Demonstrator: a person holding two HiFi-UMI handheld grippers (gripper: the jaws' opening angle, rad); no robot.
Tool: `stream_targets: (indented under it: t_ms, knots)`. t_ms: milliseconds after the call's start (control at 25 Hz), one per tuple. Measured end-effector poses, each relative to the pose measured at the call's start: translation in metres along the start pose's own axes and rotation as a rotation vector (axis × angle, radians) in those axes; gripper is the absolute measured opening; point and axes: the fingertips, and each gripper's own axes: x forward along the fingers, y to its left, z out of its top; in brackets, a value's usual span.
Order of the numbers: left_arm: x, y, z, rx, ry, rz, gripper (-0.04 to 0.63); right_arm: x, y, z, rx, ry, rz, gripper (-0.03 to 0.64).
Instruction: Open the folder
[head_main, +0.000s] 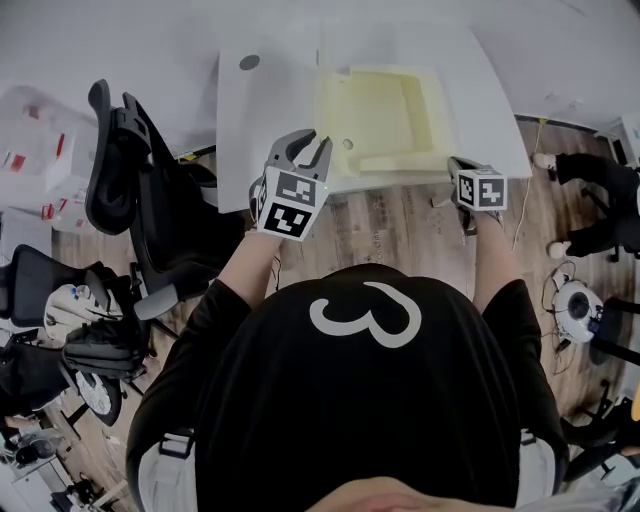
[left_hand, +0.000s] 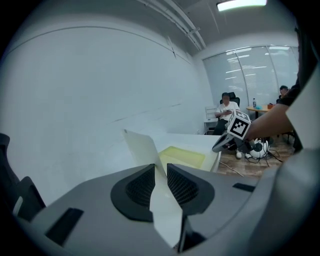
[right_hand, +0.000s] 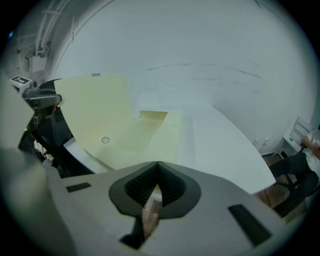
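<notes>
One pale yellow folder (head_main: 375, 115), lying open on the near half of a white counter (head_main: 280, 90). Its lower sheet lay flat, with one small round hole (right_hand: 105, 140) near the left edge. Its cover (right_hand: 92, 107) stood raised on the left side.

One left gripper (head_main: 305, 148), at the folder's near left corner. Its fingers (left_hand: 142, 187) were a little apart. The raised cover ran through the narrow gap between them and leaned against their inner faces, with no firm pinch evident.

One right gripper (head_main: 460, 170), at the folder's near right corner, over the counter's near edge. Its fingers (right_hand: 172, 187) were closed, tips meeting. A sliver of yellow from the lower sheet showed between the pads.

One grey round grommet (head_main: 249, 62), set in the counter's far left part, well apart from the folder.

One black office chair (head_main: 130, 150), left of the counter on a wood-pattern floor (head_main: 400, 220).

One seated person (left_hand: 226, 107), far across the room in the left gripper view. A second person's legs (head_main: 590, 200) showed to the right of the counter.
</notes>
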Motion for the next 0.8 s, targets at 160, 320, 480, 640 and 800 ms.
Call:
stream_targets:
  t_ms: [160, 320, 480, 640, 800]
  knots:
    - [-0.008, 0.016, -0.014, -0.078, -0.013, 0.009, 0.066, -0.001, -0.001, 0.000, 0.017, -0.016, -0.025, 0.023]
    - [-0.013, 0.027, -0.034, -0.144, -0.012, 0.002, 0.066, 0.000, -0.001, 0.000, 0.024, -0.029, -0.044, 0.023]
    - [-0.017, 0.037, -0.051, -0.198, -0.006, 0.000, 0.067, 0.000, -0.001, 0.000, 0.035, -0.042, -0.059, 0.023]
    - [-0.019, 0.046, -0.064, -0.262, 0.000, -0.004, 0.067, -0.001, -0.003, 0.000, 0.044, -0.053, -0.071, 0.023]
    - [-0.019, 0.057, -0.080, -0.347, 0.005, -0.001, 0.069, -0.002, -0.001, 0.000, 0.046, -0.055, -0.079, 0.023]
